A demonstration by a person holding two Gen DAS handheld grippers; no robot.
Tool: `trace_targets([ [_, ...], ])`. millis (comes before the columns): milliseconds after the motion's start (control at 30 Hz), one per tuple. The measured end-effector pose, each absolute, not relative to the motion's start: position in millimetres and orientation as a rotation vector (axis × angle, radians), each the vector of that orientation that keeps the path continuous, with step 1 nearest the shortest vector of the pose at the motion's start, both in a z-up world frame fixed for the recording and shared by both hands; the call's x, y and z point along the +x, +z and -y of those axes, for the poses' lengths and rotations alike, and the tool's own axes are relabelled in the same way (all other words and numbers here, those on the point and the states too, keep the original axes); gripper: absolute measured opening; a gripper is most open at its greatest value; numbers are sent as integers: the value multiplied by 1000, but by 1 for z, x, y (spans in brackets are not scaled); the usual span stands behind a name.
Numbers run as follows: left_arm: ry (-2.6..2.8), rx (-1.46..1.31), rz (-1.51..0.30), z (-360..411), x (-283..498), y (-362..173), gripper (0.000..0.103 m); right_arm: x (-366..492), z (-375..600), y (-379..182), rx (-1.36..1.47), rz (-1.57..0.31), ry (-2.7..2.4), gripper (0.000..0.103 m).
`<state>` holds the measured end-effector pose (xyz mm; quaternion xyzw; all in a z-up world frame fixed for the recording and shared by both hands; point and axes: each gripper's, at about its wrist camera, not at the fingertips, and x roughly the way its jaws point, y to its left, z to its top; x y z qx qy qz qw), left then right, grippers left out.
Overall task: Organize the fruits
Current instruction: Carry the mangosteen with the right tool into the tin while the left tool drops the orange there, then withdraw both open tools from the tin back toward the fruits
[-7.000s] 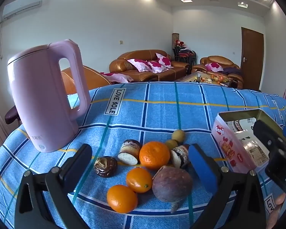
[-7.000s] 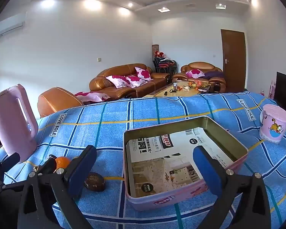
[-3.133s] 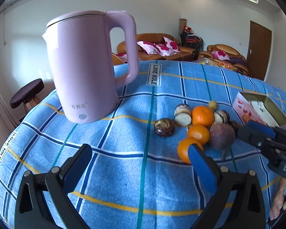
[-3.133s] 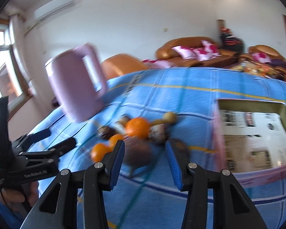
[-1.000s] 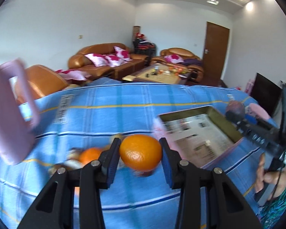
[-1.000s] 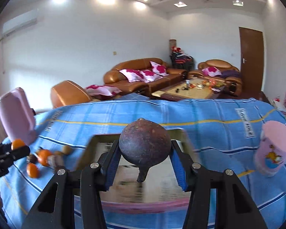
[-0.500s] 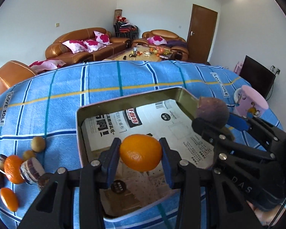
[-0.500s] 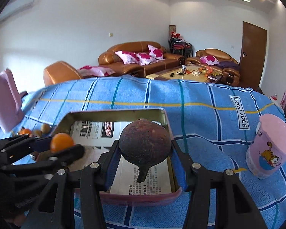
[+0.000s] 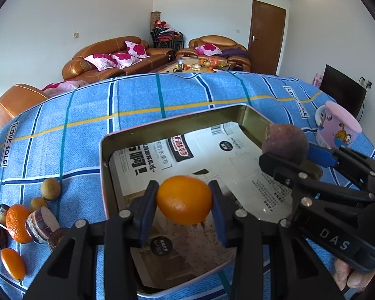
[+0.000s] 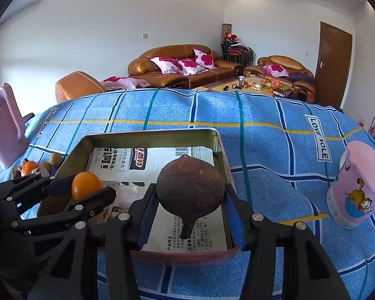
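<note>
Left hand-held gripper clamps an orange; right hand-held gripper clamps a brown fruit. Both hang over the tin, which holds only printed paper. Several other fruits remain on the surface. The tin's near corner is hidden behind the gripper.

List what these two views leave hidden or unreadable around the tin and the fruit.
- Tin floor under the orange: left wrist view, blocked by fruit and left gripper.
- Tin's near right corner: right wrist view, behind the right gripper and brown fruit.
- Kettle: right wrist view, cut by the left edge.
- Leftover fruit pile: overlapping, count unclear.
</note>
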<state>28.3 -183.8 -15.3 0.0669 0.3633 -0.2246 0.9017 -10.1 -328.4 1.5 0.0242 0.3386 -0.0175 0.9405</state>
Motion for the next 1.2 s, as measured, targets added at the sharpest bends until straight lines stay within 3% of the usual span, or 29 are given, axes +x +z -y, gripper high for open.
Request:
trace_targets([
  [433,-442,150,-719,184,23,-12,47,-19,336,11,124,-633,5,57],
  [500,-435,144,-701,182,21,-9,55,-26,339,20,133,-568,-13,58],
  [567,-413,124,-670,178,17,-4,82,-34,345,26,149,-501,-44,64],
  [667,-392,92,-598,169,10,8,103,-40,349,31,159,-434,-87,71],
  [1200,-282,63,-567,118,3,13,103,-35,348,23,135,-417,-142,71],
])
